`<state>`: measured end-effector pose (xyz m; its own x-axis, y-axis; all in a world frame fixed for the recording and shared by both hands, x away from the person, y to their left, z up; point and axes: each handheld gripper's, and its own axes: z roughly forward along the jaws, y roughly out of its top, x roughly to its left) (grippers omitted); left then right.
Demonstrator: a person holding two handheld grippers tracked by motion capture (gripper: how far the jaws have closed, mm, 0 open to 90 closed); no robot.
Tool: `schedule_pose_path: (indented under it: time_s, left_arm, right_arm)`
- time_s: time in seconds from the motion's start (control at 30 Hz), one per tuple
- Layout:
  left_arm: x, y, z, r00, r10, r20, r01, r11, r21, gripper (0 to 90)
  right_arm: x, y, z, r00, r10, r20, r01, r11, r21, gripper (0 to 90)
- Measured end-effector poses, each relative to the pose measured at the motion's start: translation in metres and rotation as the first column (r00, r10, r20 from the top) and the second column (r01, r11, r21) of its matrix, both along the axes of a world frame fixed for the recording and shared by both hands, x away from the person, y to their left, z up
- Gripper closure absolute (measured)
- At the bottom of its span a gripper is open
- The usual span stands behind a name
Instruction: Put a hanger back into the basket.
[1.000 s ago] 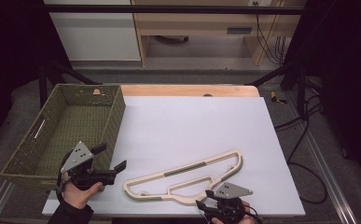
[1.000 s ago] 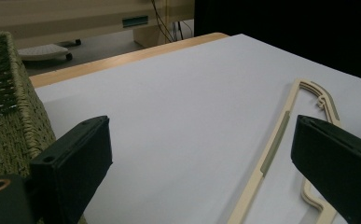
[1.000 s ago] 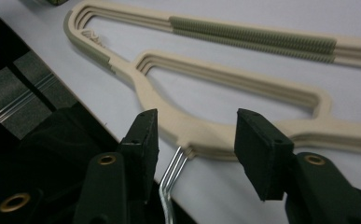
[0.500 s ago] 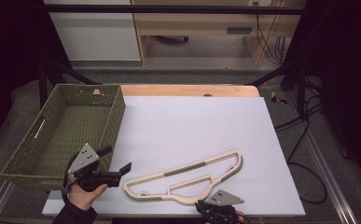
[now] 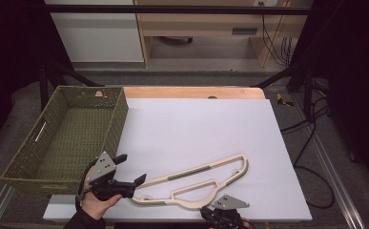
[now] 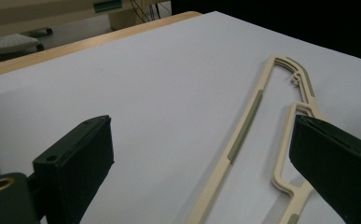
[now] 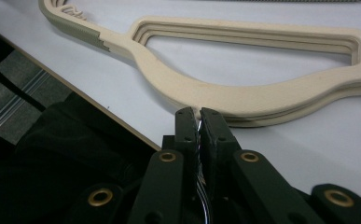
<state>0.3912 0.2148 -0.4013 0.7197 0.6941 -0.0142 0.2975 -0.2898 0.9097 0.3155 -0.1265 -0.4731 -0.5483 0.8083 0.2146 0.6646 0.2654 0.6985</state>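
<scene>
Writing: raised marks near one end of the frame, too small to read.
Basket (image 5: 67, 138): green woven, at the tabletop's left edge, nothing visible inside.
Frame (image 5: 196, 179): beige, flat, long cut-out piece with olive strips, lying on the white tabletop (image 5: 196, 129) near its front edge.
Left gripper (image 5: 130, 169): jaws spread wide, nothing between them, just beside the frame's left end.
Right gripper (image 7: 199, 113): jaws have just been closing and now stand pressed together at the frame's near edge; whether they pinch it I cannot tell.
</scene>
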Motion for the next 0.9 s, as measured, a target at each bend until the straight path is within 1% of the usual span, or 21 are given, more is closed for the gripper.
schedule_pose_path:
  time_s: [0.07, 0.1, 0.13, 0.23, 0.27, 0.37, 0.4, 0.53, 0.57, 0.63, 0.73, 0.77, 0.8, 0.83, 0.87, 0.9]
  left_arm:
    - [-0.002, -0.005, -0.001, 1.0, -0.009, -0.001, 0.009, 1.0, 0.0, 6.1]
    - [-0.002, -0.007, -0.002, 0.9998, -0.018, -0.002, 0.018, 0.9998, 0.01, 6.2]
    - [-0.003, -0.009, -0.002, 0.9998, -0.021, -0.002, 0.021, 0.9997, 0.012, 6.2]
    - [-0.004, -0.012, -0.004, 0.9996, -0.029, -0.004, 0.03, 0.9994, 0.019, 6.2]
    - [-0.004, -0.012, -0.004, 0.9995, -0.031, -0.005, 0.031, 0.9993, 0.019, 6.2]
    - [-0.003, -0.012, -0.004, 0.9995, -0.031, -0.008, 0.031, 0.9994, 0.017, 6.3]
    - [-0.003, -0.012, -0.004, 0.9995, -0.03, -0.009, 0.03, 0.9994, 0.016, 6.3]
    - [-0.003, -0.013, -0.006, 0.9993, -0.034, -0.014, 0.034, 0.9993, 0.018, 6.4]
    - [-0.003, -0.014, -0.006, 0.9992, -0.036, -0.015, 0.036, 0.9992, 0.02, 6.5]
    - [-0.003, -0.016, -0.007, 0.999, -0.041, -0.018, 0.042, 0.9988, 0.026, 6.5]
    - [-0.003, -0.018, -0.009, 0.9985, -0.05, -0.022, 0.051, 0.9982, 0.033, 6.5]
    - [-0.004, -0.019, -0.009, 0.9983, -0.053, -0.022, 0.054, 0.9979, 0.036, 6.5]
    - [-0.004, -0.021, -0.009, 0.9981, -0.057, -0.025, 0.058, 0.9976, 0.037, 6.5]
    - [-0.004, -0.022, -0.01, 0.9978, -0.061, -0.026, 0.062, 0.9974, 0.038, 6.5]
    - [-0.005, -0.024, -0.01, 0.9975, -0.065, -0.026, 0.066, 0.997, 0.041, 6.6]
    - [-0.005, -0.025, -0.01, 0.997, -0.072, -0.029, 0.073, 0.9962, 0.047, 6.6]
  right_arm:
    - [0.0, 0.001, 0.0, 0.9998, -0.014, -0.01, 0.014, 1.0, 0.0, 84.8]
    - [0.0, 0.002, -0.001, 0.9997, -0.02, -0.016, 0.02, 1.0, -0.008, 84.2]
    - [-0.001, 0.003, -0.002, 0.9994, -0.025, -0.024, 0.025, 1.0, 0.001, 84.3]
    - [-0.001, 0.002, -0.001, 0.9999, -0.015, -0.004, 0.015, 1.0, -0.012, 85.4]
    - [-0.001, 0.002, -0.001, 0.9995, -0.03, -0.01, 0.03, 0.999, -0.018, 85.7]
    - [0.0, 0.0, -0.001, 0.9991, -0.037, -0.02, 0.037, 0.999, -0.007, 86.3]
    - [0.001, 0.0, 0.0, 0.9988, -0.042, -0.023, 0.042, 0.999, 0.004, 86.8]
    - [0.003, -0.006, 0.002, 0.9991, -0.039, -0.017, 0.039, 0.999, 0.003, 88.5]
    - [0.003, -0.006, 0.003, 0.9984, -0.05, -0.026, 0.05, 0.999, 0.015, 88.8]
    - [0.005, -0.01, 0.004, 0.998, -0.054, -0.035, 0.054, 0.998, 0.013, 89.1]
    - [0.006, -0.012, 0.006, 0.9979, -0.058, -0.03, 0.059, 0.998, 0.017, 89.2]
    - [0.007, -0.013, 0.006, 0.9983, -0.055, -0.021, 0.055, 0.998, 0.01, 89.2]
    - [0.008, -0.014, 0.007, 0.9982, -0.058, -0.019, 0.058, 0.998, 0.016, 89.2]
    - [0.008, -0.015, 0.008, 0.9982, -0.057, -0.018, 0.057, 0.998, 0.005, 89.3]
    - [0.009, -0.014, 0.009, 0.9979, -0.061, -0.022, 0.061, 0.998, 0.015, 89.3]
    - [0.01, -0.015, 0.01, 0.9985, -0.054, -0.012, 0.054, 0.999, 0.003, 89.3]
